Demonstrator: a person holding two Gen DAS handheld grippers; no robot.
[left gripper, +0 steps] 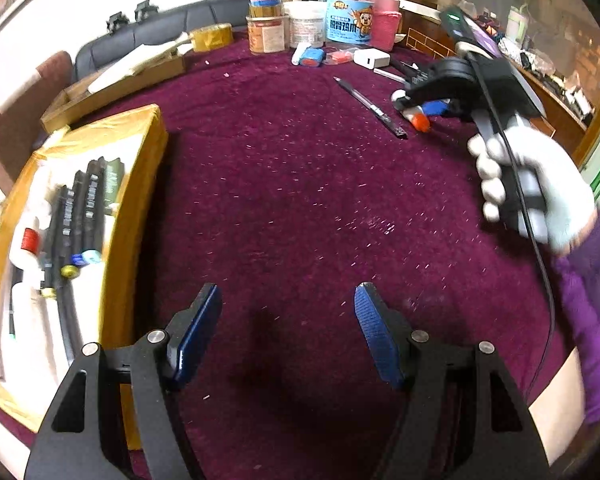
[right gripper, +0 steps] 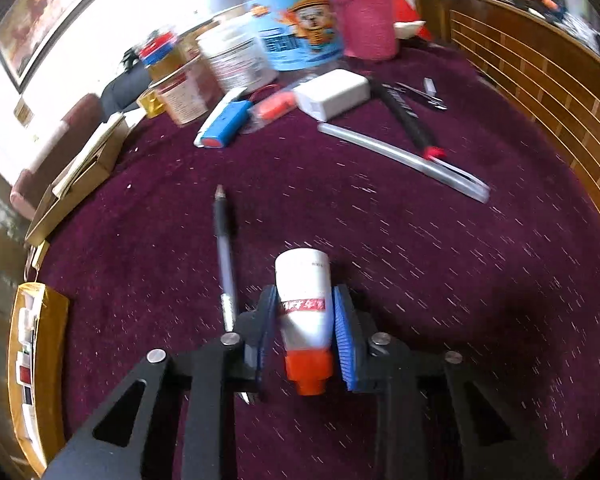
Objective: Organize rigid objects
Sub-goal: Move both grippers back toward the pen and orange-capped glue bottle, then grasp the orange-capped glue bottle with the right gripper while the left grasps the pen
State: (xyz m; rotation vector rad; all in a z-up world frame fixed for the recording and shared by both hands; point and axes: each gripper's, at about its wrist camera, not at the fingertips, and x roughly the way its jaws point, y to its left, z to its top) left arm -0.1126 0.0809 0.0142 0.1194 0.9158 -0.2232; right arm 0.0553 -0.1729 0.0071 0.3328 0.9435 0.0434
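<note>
right tool (right gripper: 300,330) has its blue pads pressed on a small white glue bottle (right gripper: 305,294) with a red band and orange cap, cap pointing back at the camera, just above the purple worktop (right gripper: 440,260). a dark pen (right gripper: 225,258) lies just left of it. only the left view shows the yellow box (left gripper: 140,184) with markers lined up inside, and the white-gloved hand (left gripper: 536,188) on the handle. left tool (left gripper: 288,312) is spread wide, holding nothing.

The left gripper (left gripper: 288,332) hovers, jaws spread, while the right gripper (right gripper: 305,334) has its jaws clamped.
</note>
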